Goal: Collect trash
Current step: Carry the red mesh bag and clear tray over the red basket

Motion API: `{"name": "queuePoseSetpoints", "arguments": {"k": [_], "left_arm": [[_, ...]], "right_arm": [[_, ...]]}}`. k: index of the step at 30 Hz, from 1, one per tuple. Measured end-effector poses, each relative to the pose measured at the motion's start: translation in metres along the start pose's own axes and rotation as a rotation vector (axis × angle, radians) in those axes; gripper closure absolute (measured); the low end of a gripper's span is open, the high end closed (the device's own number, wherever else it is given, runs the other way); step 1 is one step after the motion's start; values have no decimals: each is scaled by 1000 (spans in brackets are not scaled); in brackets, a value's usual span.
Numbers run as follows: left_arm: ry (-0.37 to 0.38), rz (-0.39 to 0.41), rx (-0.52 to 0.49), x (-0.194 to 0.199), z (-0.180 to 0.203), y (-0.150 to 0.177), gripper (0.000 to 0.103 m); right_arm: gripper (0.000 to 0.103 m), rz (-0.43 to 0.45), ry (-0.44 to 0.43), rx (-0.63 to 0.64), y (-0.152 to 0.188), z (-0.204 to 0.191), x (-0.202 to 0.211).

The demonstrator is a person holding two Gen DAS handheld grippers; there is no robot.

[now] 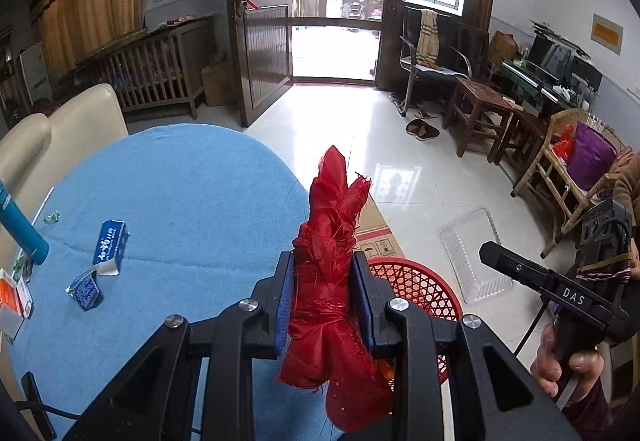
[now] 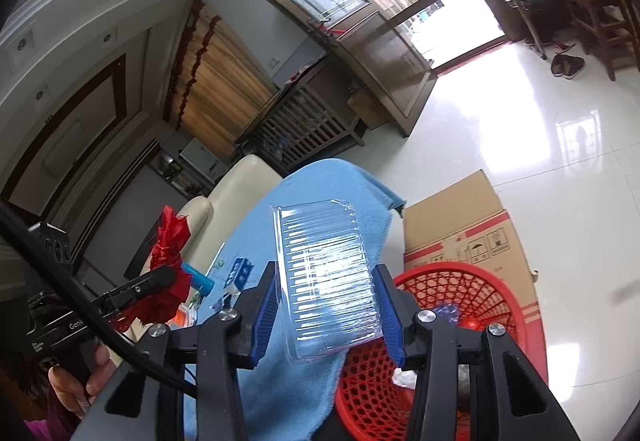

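Trash is held in both tools: one crumpled red mesh bag [image 1: 334, 281] is clamped between the left gripper [image 1: 325, 297] pads, and one clear ribbed plastic tray [image 2: 328, 281] sits between the right gripper [image 2: 326, 311] fingers, seemingly pinched, above the red basket [image 2: 460, 305]. Beyond the basket's left side, two small blue cartons [image 1: 110, 249] lie on the blue tablecloth [image 1: 192, 193]; behind it is one cardboard box [image 2: 456, 225].

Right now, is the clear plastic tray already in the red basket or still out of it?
Out. The right claw grips the clear plastic tray between its pads, held up beside the red basket, not inside it.
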State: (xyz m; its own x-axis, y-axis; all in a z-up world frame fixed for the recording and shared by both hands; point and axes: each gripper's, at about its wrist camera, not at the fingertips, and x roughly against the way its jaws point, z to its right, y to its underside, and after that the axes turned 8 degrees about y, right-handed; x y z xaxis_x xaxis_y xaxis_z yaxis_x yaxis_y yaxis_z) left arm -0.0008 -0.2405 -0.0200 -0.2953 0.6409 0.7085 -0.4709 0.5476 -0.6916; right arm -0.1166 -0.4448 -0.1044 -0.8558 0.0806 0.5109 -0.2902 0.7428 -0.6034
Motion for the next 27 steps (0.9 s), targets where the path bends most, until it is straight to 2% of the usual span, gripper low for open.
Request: {"name": "queuePoseSetpoints", "arguments": {"k": [9,27], "left_arm": [[-2,-6,-38,-7,11,5,73],[-77,94,-92,26,8,13,73]], "right_arm": [[54,22,30,-6,-10,0,15],[54,4,38,116,-4,-50,15]]}}
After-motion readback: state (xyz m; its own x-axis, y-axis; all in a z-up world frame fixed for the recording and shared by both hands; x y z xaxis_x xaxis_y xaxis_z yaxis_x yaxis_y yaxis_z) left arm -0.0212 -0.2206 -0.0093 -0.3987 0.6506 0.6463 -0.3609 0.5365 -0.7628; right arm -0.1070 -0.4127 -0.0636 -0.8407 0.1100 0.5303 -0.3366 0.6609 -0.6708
